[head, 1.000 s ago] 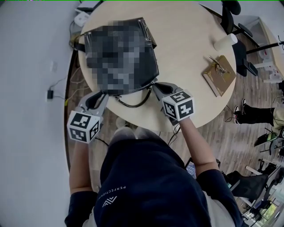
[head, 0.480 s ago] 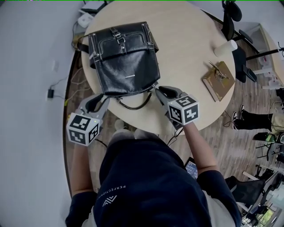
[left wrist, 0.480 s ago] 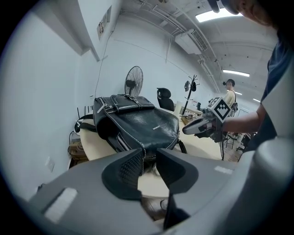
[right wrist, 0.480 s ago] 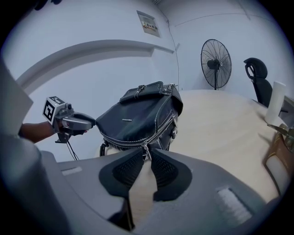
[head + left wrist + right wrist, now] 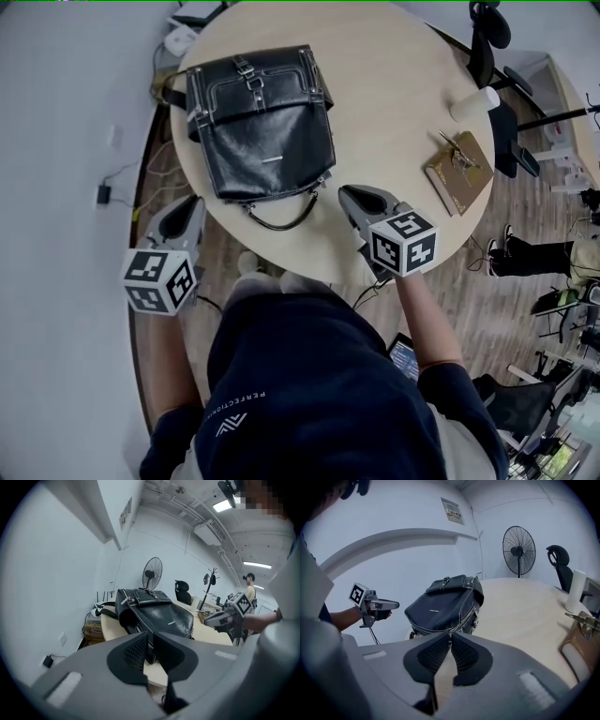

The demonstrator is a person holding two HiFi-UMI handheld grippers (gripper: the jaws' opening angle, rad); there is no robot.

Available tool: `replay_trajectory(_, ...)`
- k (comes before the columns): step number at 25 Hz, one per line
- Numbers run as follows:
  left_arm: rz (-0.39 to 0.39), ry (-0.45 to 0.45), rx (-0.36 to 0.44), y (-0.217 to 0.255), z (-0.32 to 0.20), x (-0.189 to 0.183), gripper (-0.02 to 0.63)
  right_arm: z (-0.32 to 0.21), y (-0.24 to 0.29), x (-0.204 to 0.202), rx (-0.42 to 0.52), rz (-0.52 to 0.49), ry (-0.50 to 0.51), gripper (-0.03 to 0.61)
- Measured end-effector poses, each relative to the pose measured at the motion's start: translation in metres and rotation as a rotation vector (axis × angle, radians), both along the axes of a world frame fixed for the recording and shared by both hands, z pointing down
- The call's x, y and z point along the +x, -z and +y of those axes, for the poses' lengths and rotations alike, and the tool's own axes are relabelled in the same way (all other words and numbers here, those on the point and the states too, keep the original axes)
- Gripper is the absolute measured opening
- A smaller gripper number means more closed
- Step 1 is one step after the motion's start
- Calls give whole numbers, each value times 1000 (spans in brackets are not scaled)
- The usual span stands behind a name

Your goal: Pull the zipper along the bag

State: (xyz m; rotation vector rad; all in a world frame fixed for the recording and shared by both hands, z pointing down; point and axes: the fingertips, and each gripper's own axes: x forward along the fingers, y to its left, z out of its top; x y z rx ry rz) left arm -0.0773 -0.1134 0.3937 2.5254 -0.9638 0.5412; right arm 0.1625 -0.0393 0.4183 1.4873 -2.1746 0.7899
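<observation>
At the left, our left tool point(image 5: 190, 204) hangs at the rim of the tabletop point(image 5: 403, 84), near the closest left corner of the bag point(image 5: 262, 122) but apart from it. Its jaws have just been closing and now stand all but together, with nothing between them. The black bag lies flat on the left half of the tabletop, buckled end away from us and carry handle point(image 5: 279, 223) looping toward us, so its near edge faces both tools. The zipper point(image 5: 461, 615) shows as a line of pale teeth along the bag's side, but we cannot make out where its slider sits. Our right tool point(image 5: 349, 195) hovers over the tabletop just beside the bag's near right corner. Its jaws have also just been closing and meet on air. One tool at each corner suits steadying with one and pulling with the other, we judge; it fits a reach for the pull as well as a release after the run. Farther right, a brown notebook point(image 5: 459, 164) and a white cylinder point(image 5: 475, 97) lie well apart.
</observation>
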Motion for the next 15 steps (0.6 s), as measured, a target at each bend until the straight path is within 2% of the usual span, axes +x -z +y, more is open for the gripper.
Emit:
replay_trajectory(2,-2,22,-8,3,0,0,29,2,5,2,6,-3,-6,3)
replay_trajectory(5,-9,28,-27,3,4,2,-2,3,10,4,13,-8,-11,3)
replay_trajectory(10,-53,40,-15,8,6,-7,14,4,19,2,16,-16,-11,2)
replay_trajectory(15,13,70,-4,25,5,-16,14,7,33,2,48,-1,-13,2)
